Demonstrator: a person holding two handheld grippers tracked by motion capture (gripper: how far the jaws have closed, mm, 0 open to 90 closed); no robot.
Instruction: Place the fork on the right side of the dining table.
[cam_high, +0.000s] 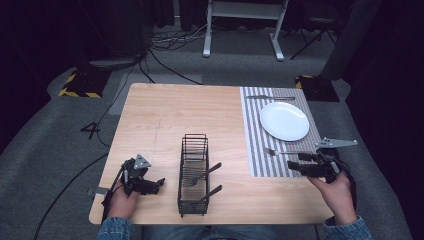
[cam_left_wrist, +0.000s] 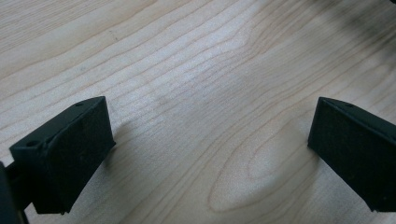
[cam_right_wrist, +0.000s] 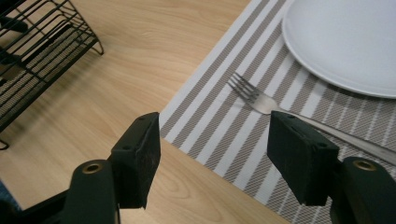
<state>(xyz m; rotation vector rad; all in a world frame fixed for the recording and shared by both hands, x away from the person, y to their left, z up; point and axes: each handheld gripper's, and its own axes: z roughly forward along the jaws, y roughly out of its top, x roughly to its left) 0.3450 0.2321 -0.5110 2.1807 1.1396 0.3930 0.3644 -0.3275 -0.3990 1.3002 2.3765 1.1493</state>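
Observation:
A silver fork (cam_high: 280, 151) (cam_right_wrist: 261, 100) lies on the striped placemat (cam_high: 255, 135) (cam_right_wrist: 219, 121) just below a white plate (cam_high: 284, 121) (cam_right_wrist: 345, 42). My right gripper (cam_high: 300, 164) (cam_right_wrist: 212, 149) is open, held low over the mat's near corner, beside the fork's handle and holding nothing. A black wire caddy (cam_high: 194, 172) (cam_right_wrist: 32, 51) stands mid-table with two dark-handled utensils (cam_high: 207, 172) leaning in it. My left gripper (cam_high: 156, 184) (cam_left_wrist: 210, 144) is open over bare wood near the table's front left, nothing between its jaws.
A knife (cam_high: 270, 97) lies on the placemat beyond the plate. The wooden table (cam_high: 160, 120) has bare room at left and centre. On the floor behind are cables, yellow-black marked blocks (cam_high: 80, 82) and a white desk frame (cam_high: 242, 25).

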